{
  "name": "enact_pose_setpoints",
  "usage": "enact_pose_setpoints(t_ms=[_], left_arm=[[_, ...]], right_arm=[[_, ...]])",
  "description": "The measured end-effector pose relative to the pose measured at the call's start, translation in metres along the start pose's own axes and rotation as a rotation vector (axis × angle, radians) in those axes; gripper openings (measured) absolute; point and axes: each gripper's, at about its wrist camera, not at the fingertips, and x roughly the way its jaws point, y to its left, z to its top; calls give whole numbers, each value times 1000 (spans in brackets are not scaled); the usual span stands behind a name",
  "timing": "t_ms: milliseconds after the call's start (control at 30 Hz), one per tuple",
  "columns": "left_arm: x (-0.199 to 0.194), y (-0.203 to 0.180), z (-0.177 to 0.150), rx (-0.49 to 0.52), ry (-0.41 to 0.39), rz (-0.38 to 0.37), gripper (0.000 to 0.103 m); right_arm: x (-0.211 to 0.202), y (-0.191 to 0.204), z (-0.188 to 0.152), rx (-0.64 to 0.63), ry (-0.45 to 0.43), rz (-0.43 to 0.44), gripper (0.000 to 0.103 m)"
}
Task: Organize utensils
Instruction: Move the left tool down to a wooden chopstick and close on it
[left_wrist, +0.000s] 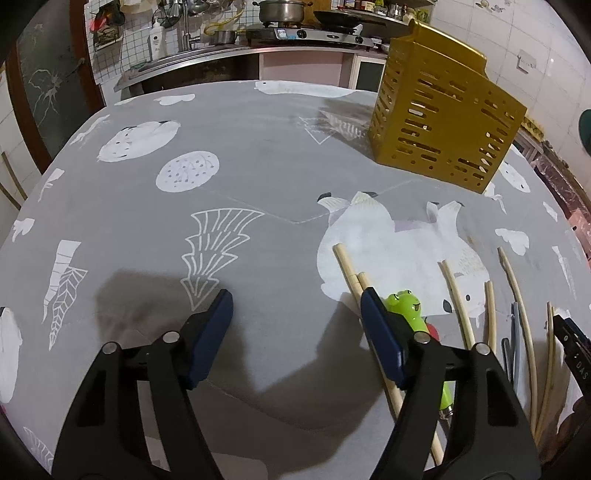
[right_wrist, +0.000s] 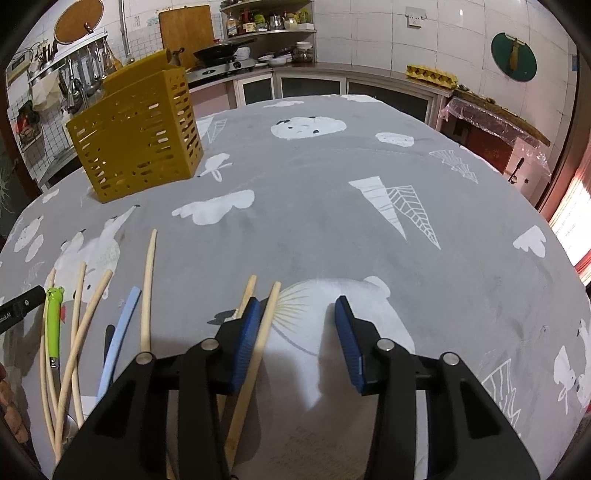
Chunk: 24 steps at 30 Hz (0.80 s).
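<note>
A yellow slotted utensil holder (left_wrist: 443, 122) stands upright on the grey patterned tablecloth, far right in the left wrist view and far left in the right wrist view (right_wrist: 138, 144). Several wooden chopsticks (left_wrist: 349, 271) (right_wrist: 147, 288), a green frog-handled utensil (left_wrist: 404, 306) (right_wrist: 54, 317) and a light blue utensil (right_wrist: 120, 343) lie flat near the front edge. My left gripper (left_wrist: 297, 306) is open and empty, just left of the chopsticks. My right gripper (right_wrist: 297, 314) is open and empty; one chopstick (right_wrist: 267, 321) lies beside its left finger.
The table (right_wrist: 332, 206) carries a grey cloth with white animal prints. Behind it run a kitchen counter with a stove (left_wrist: 306, 33), pots and a sink (left_wrist: 184, 61). A low covered bench (right_wrist: 491, 122) stands at the right. The other gripper's black tip (right_wrist: 18, 308) shows at the left edge.
</note>
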Motion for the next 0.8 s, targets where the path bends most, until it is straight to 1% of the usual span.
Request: enact_pose_setpoints(t_ms=[300, 467, 533, 667, 700, 800], left_arm=[[0, 2, -7, 6, 19, 12, 68], [4, -5, -1, 20, 42, 28, 67], [6, -6, 3, 10, 51, 27, 67], [-1, -3, 8, -31, 28, -10, 67], [-4, -5, 7, -30, 16, -20, 67], [-7, -14, 5, -9, 4, -20, 67]], right_arm=[[4, 4, 0, -17, 12, -12, 42], [4, 5, 0, -16, 12, -10, 42], [4, 5, 0, -15, 11, -9, 42], [5, 4, 0, -15, 9, -7, 43], [5, 4, 0, -13, 9, -4, 43], [5, 4, 1, -11, 9, 4, 44]])
